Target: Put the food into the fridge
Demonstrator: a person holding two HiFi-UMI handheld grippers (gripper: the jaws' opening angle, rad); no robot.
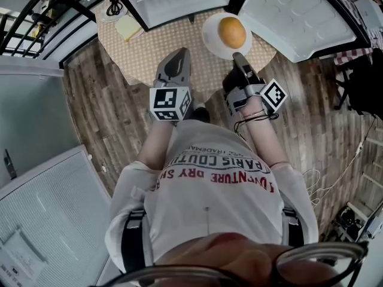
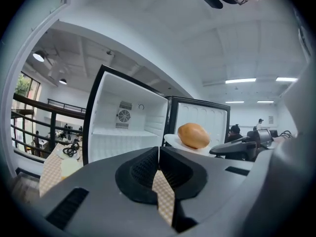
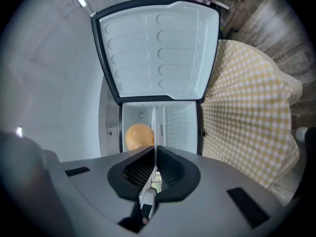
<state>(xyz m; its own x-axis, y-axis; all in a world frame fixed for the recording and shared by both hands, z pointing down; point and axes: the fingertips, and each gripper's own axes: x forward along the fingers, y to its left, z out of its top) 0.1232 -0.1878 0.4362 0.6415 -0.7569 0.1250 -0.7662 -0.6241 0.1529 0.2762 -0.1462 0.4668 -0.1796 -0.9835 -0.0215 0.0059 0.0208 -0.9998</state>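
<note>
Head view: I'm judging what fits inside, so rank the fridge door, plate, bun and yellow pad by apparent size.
1. fridge door, though the frame cuts it off
2. plate
3. bun and yellow pad: about alike; the lifted bun may be nearer, so unranked

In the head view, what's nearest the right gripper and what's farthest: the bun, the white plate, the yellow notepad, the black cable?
1. White plate: its rim is pinched in the right gripper.
2. Bun: on the plate, just past the jaws.
3. Yellow notepad: on the table, off to the left.
4. Black cable: farther left, near the table's edge.
</note>
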